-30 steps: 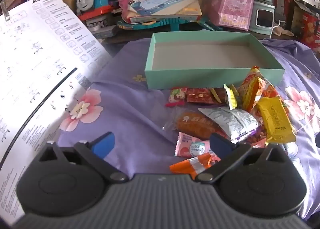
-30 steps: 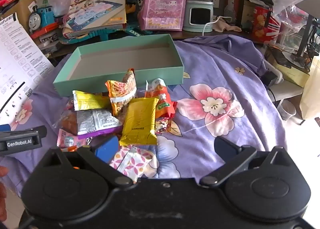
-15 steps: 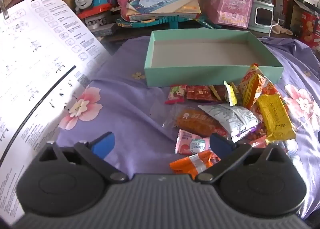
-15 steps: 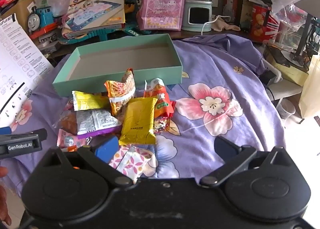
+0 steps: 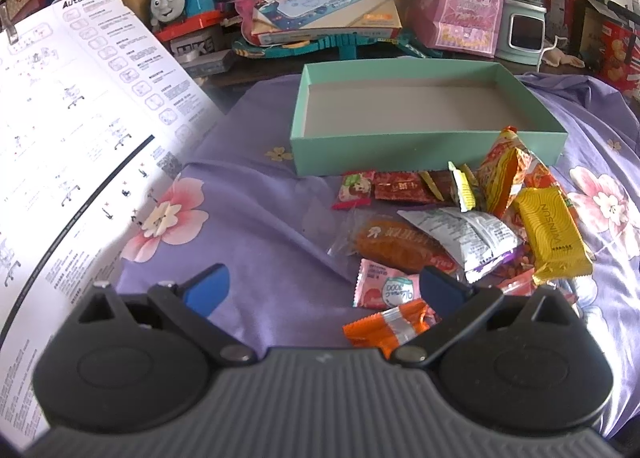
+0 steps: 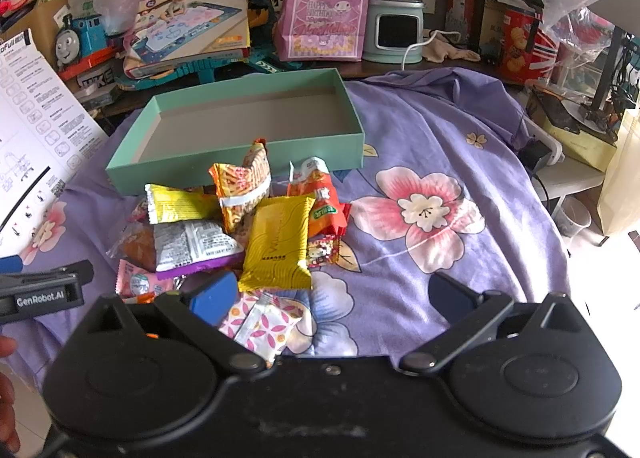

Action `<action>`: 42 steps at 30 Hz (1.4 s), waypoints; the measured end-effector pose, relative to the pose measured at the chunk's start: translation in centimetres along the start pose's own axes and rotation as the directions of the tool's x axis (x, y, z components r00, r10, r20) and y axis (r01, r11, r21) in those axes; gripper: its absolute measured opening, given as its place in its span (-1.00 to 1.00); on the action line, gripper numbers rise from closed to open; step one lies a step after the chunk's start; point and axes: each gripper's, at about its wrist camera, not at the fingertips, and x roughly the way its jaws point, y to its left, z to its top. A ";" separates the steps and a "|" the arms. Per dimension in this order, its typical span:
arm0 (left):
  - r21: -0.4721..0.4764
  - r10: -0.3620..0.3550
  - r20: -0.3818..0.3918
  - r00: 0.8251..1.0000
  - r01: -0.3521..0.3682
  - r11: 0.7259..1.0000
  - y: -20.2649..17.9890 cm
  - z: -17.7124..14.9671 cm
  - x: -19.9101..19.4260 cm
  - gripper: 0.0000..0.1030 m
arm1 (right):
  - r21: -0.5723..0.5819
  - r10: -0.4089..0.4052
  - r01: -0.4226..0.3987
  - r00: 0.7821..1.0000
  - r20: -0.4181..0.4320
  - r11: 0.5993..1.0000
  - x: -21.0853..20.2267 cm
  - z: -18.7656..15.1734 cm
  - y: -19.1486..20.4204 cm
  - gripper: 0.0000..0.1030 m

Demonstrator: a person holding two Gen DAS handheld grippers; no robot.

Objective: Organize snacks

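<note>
- left gripper (image 5: 322,290) hangs low over the purple floral cloth (image 5: 256,217), its blue-tipped fingers (image 5: 208,288) spread wide and holding nothing
- the right-hand finger of that gripper sits just over the near edge of the snack pile, beside a pink candy packet (image 5: 386,290) and an orange wrapper with a silver band (image 5: 390,326)
- right gripper (image 6: 334,296) is likewise spread wide and empty, above the cloth on the near side of the pile
- its left finger (image 6: 214,298) is just beside a pink-and-white patterned packet (image 6: 264,326) and the lower edge of a yellow packet (image 6: 280,244)
- the snacks lie in a loose heap on the cloth, right in front of the teal box (image 6: 240,163); the box interior shows only its grey floor
- in the heap: the yellow packet, a silver-and-purple sachet (image 6: 192,244), an orange noodle-print bag (image 6: 244,187) standing tilted against the others, a yellow-and-white packet (image 6: 178,203), a red-orange packet (image 6: 320,197), and a brown pastry in clear wrap (image 5: 394,244)
- some of the far snacks touch or nearly touch the box's front wall
- a large printed instruction sheet (image 5: 72,145) lies over the cloth on the left
- behind the box: a blue toy train (image 5: 178,3), a boxed drawing mat (image 5: 324,7), a pink gift bag (image 6: 326,11)
- in the right wrist view the side of the left gripper shows at the left edge, level with the pile
</note>
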 end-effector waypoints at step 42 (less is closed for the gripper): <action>0.002 -0.011 -0.004 1.000 0.011 1.000 0.0 -0.2 0.3 1.00 | 0.004 0.000 0.000 1.000 -0.016 1.000 0.2 -0.1 -0.1 1.00</action>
